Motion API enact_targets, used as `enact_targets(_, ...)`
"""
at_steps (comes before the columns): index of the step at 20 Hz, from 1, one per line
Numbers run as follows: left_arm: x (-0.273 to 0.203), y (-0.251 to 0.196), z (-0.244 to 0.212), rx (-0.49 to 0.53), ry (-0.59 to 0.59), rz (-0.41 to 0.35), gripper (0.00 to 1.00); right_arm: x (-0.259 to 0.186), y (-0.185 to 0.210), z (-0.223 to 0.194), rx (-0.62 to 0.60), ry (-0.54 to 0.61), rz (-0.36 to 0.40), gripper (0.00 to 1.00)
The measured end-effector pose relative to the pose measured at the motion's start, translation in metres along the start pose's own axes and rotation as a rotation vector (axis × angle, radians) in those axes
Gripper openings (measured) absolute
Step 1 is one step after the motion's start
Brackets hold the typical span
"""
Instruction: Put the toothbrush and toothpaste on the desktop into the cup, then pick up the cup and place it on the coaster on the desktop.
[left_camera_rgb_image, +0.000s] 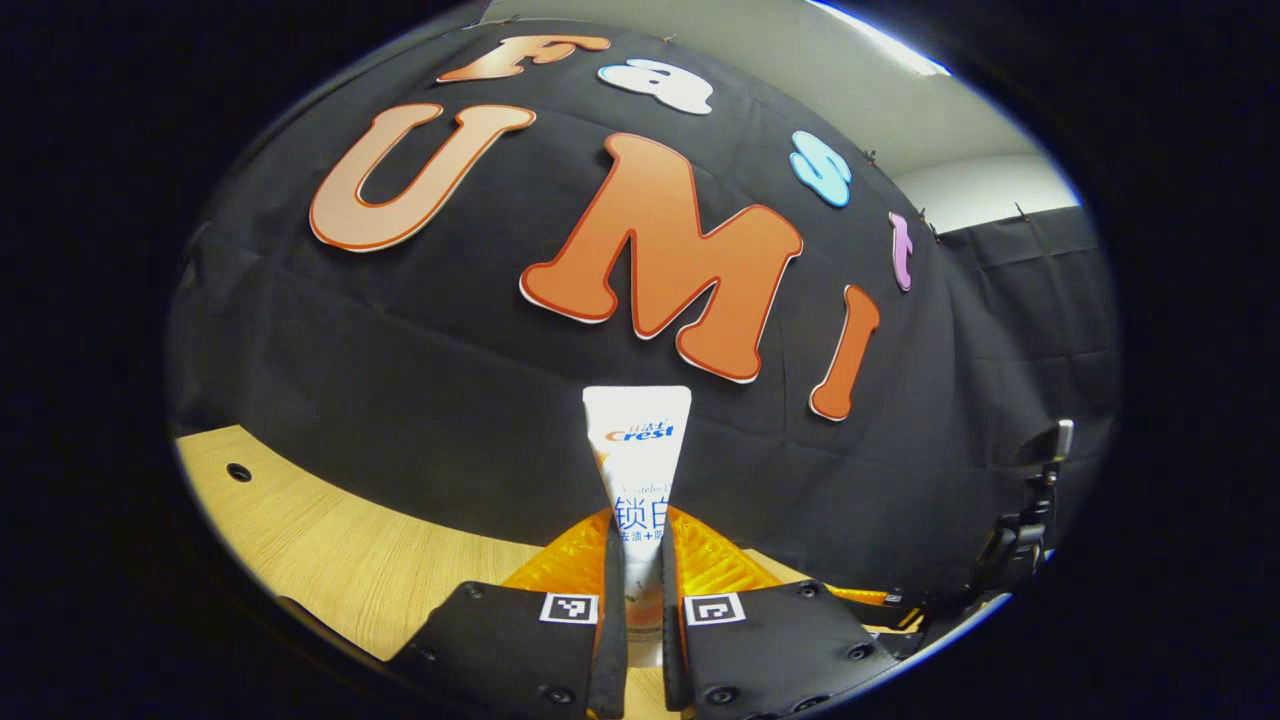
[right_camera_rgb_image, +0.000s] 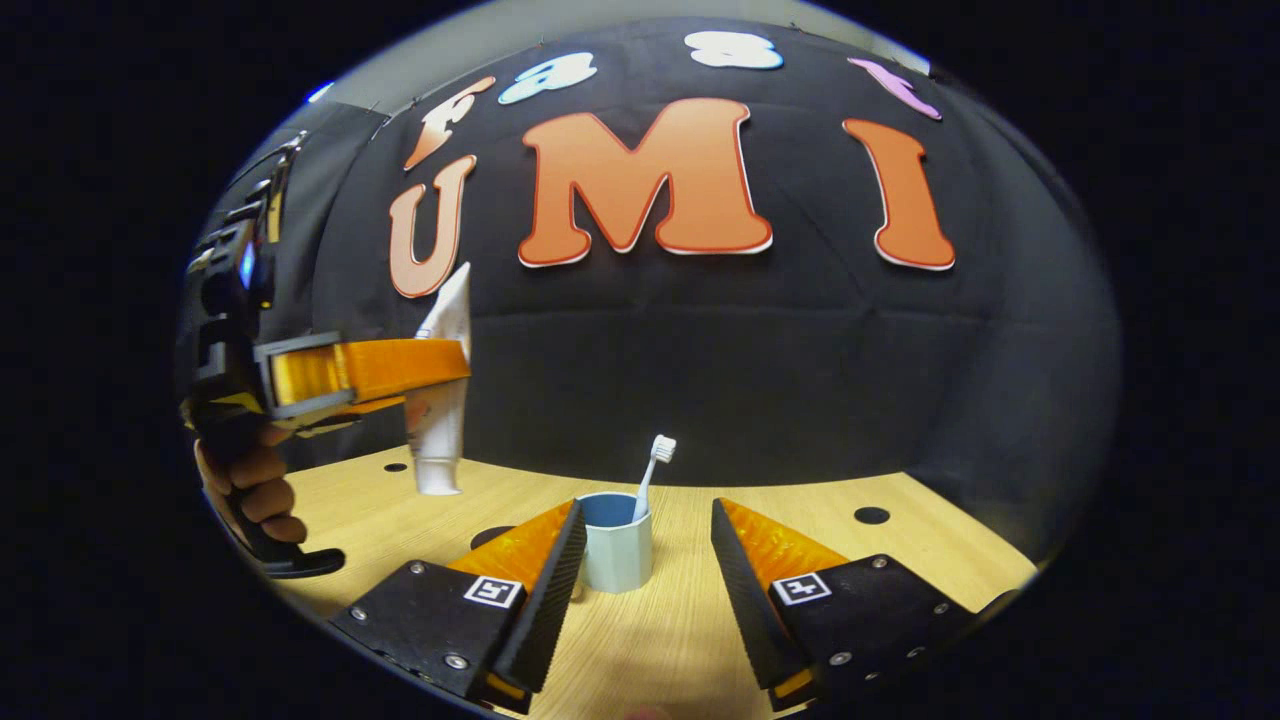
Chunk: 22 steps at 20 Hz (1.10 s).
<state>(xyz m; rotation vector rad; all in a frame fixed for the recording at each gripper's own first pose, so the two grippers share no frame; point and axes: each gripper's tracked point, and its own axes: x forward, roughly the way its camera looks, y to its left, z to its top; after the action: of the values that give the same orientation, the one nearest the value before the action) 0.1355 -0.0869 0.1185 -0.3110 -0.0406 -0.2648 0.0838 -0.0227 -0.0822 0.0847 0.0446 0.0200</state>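
Observation:
A white toothpaste tube (left_camera_rgb_image: 638, 470) stands upright between the fingers of my left gripper (left_camera_rgb_image: 640, 590), which is shut on it. The right gripper view shows that same left gripper (right_camera_rgb_image: 400, 372) held by a hand in the air at the left, the toothpaste tube (right_camera_rgb_image: 440, 400) hanging cap down above the desk. A pale cup (right_camera_rgb_image: 613, 545) with a blue inside stands on the wooden desk, a white toothbrush (right_camera_rgb_image: 652, 475) leaning in it, head up. My right gripper (right_camera_rgb_image: 640, 560) is open, its fingers either side of the cup and a little nearer than it.
The wooden desk (right_camera_rgb_image: 660, 640) has small dark holes (right_camera_rgb_image: 871, 515) at the right and back left. A dark round patch (right_camera_rgb_image: 492, 535) lies on the desk behind my right gripper's left finger; what it is I cannot tell. A dark device (left_camera_rgb_image: 1030, 520) stands at the right of the left gripper view.

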Motion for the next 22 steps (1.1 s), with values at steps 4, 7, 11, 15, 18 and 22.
enact_targets(4, 0.02, -0.014, 0.001, 0.003, -0.034, -0.026, 0.17, -0.03, -0.006, 0.009, 0.011, -0.057, -0.016, 0.84)
enact_targets(7, 0.037, -0.02, -0.005, 0.004, -0.043, -0.034, 0.17, -0.047, -0.009, 0.002, 0.038, -0.055, -0.017, 0.84)
enact_targets(11, 0.059, -0.015, -0.028, -0.022, -0.023, -0.029, 0.17, -0.07, -0.015, 0.003, 0.066, -0.074, -0.023, 0.84)
enact_targets(15, 0.074, 0.002, -0.052, -0.01, 0.001, 0.016, 0.17, -0.082, -0.019, 0.002, 0.063, -0.079, -0.033, 0.84)
enact_targets(18, 0.086, 0.004, -0.061, 0.015, -0.004, 0.031, 0.18, -0.093, -0.02, 0.001, 0.053, -0.08, -0.037, 0.84)
enact_targets(22, 0.099, -0.002, -0.076, 0.048, 0.005, 0.031, 0.19, -0.098, -0.02, -0.008, 0.053, -0.053, -0.037, 0.84)
